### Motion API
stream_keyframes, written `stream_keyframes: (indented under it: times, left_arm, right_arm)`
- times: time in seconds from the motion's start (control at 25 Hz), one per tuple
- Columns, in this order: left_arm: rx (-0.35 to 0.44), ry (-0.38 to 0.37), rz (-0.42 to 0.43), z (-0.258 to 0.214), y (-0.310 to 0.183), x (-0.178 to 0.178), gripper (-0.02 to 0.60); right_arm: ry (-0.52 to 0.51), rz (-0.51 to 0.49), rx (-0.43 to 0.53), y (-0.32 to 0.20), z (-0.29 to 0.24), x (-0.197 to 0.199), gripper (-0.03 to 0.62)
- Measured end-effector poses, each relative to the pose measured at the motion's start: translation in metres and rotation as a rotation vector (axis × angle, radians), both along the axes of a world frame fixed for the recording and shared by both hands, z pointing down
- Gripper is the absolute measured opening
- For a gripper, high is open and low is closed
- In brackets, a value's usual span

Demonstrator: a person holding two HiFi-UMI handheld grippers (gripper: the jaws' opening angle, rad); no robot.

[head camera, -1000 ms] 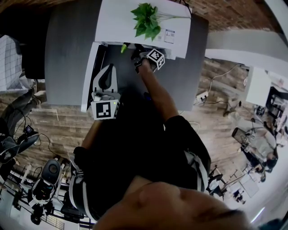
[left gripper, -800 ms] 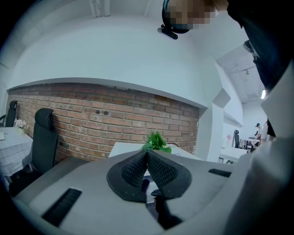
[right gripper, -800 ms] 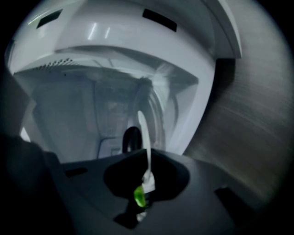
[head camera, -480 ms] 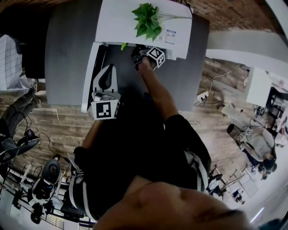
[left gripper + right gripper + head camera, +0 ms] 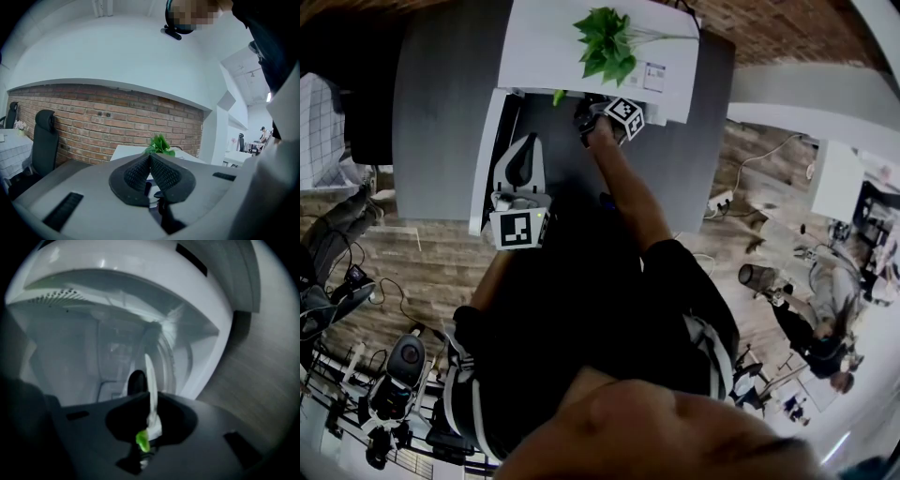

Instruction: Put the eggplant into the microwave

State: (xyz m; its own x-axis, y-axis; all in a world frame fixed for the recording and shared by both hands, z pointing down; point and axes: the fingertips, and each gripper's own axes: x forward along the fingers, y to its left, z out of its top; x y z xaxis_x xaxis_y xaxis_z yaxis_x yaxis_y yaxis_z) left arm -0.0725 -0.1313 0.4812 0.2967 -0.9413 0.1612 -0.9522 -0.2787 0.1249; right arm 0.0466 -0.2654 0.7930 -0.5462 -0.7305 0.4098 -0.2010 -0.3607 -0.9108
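Right gripper [image 5: 151, 401], clamped on eggplant [image 5: 142, 441], now deeper inside microwave [image 5: 70, 357]; release likely next. Left gripper [image 5: 150, 159] closed, empty.

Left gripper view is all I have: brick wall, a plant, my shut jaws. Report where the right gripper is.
Observer: The right gripper is at the open mouth of the microwave, looking into its white cavity.
Operator: Say what it holds.
Observer: Its jaws are closed on the eggplant. The green stem end shows between them in the right gripper view.
Operator: Give me the door.
Observer: The door stands swung open to the left, close by the left gripper.
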Motion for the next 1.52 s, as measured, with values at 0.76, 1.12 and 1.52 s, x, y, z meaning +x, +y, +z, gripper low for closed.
stream_keyframes:
  times: [0.76,1.12,1.52]
  left_arm:
    - [0.001,-0.003,0.007,0.0,0.0,0.003,0.034]
    - [0.006,-0.005,0.011,0.002,-0.001,0.003,0.034]
    - [-0.008,0.0,0.012,0.004,-0.002,0.004,0.034]
  right_arm:
    - [0.268,-0.092,0.111,-0.002,-0.011,0.009,0.169]
    - [0.601,-0.239,0.195,0.001,-0.01,0.012,0.17]
    - [0.788,-0.359,0.249,0.004,-0.008,0.01,0.204]
